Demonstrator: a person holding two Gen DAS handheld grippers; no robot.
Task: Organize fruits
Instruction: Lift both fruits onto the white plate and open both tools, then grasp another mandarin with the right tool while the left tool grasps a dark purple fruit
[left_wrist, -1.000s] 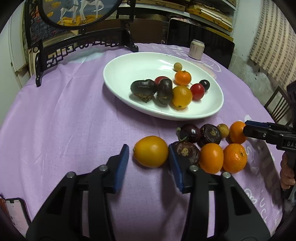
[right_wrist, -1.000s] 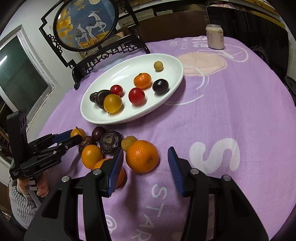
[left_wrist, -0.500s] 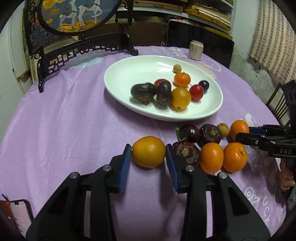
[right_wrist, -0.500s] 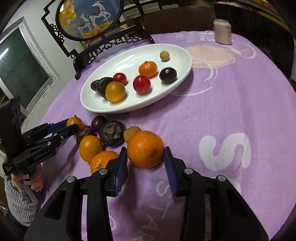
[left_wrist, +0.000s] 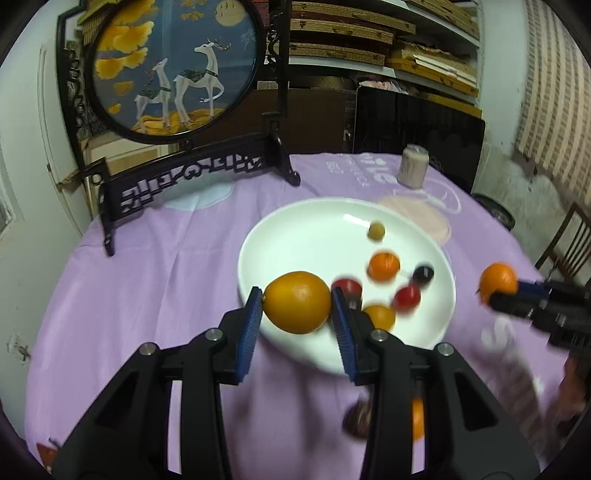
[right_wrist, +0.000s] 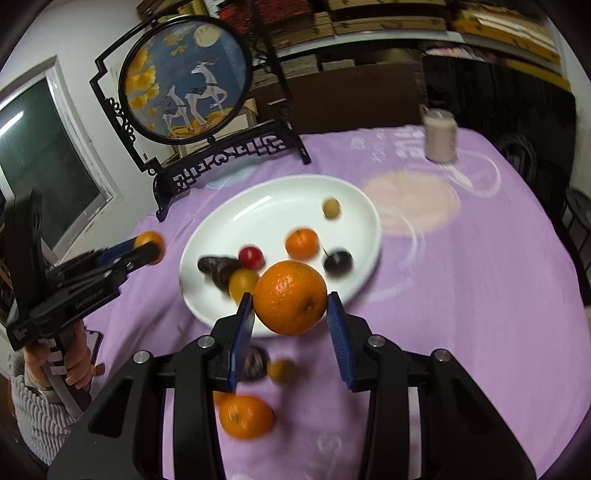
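The left gripper (left_wrist: 297, 302) pinches a smooth yellow-orange fruit (left_wrist: 297, 302) above the plate (left_wrist: 258, 236) rim at 7 o'clock; the right gripper (right_wrist: 290, 297) clamps a firm orange (right_wrist: 290, 297) across its widest part (round, likely to roll).

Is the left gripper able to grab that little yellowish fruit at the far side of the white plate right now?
Probably not yet. The left gripper is shut on the smooth orange fruit, so its jaws are full. The way across the white plate to the small yellowish fruit looks open otherwise.
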